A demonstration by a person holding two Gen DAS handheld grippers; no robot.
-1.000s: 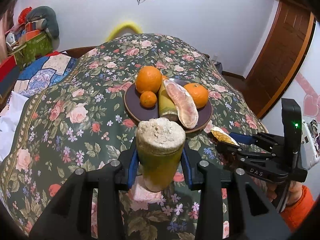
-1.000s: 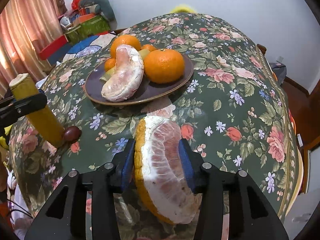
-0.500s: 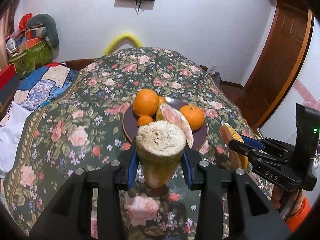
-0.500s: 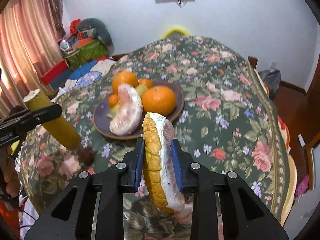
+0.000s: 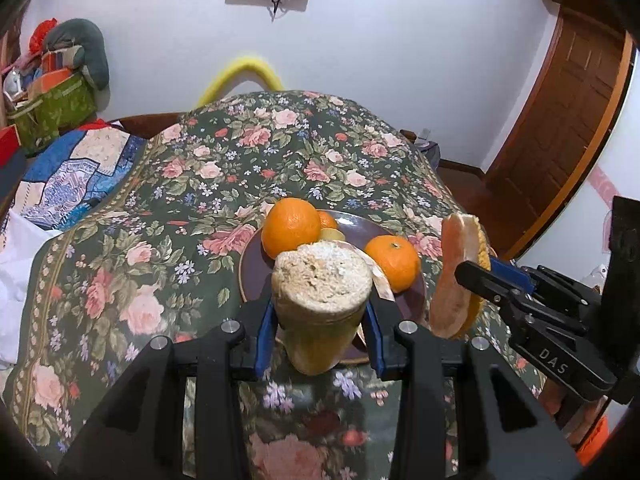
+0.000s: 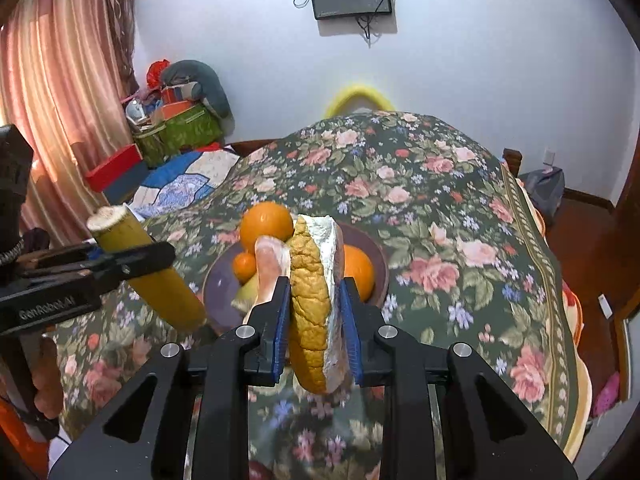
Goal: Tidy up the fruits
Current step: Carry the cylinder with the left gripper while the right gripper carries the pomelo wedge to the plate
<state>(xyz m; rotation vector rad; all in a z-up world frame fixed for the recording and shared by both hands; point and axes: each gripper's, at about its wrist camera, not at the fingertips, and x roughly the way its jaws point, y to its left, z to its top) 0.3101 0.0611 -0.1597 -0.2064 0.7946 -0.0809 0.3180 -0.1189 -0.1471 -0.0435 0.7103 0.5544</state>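
The left gripper [image 5: 320, 316] is clamped on a yellow-green stalk [image 5: 320, 300], possibly sugarcane. The right gripper [image 6: 314, 320] is closed on a pomelo wedge [image 6: 314, 300]. Both are held near the plate [image 5: 252, 276] bearing oranges [image 5: 291, 226].

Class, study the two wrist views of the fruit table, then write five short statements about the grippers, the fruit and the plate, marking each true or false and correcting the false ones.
1. The left gripper is shut on a yellow-green stalk piece. True.
2. The right gripper is open with nothing in it. False: it is shut on a pomelo wedge.
3. The purple plate holds several oranges. True.
4. The plate sits on bare wood. False: it sits on a floral tablecloth.
5. The wedge lies flat on the plate. False: it is held upright in the air.
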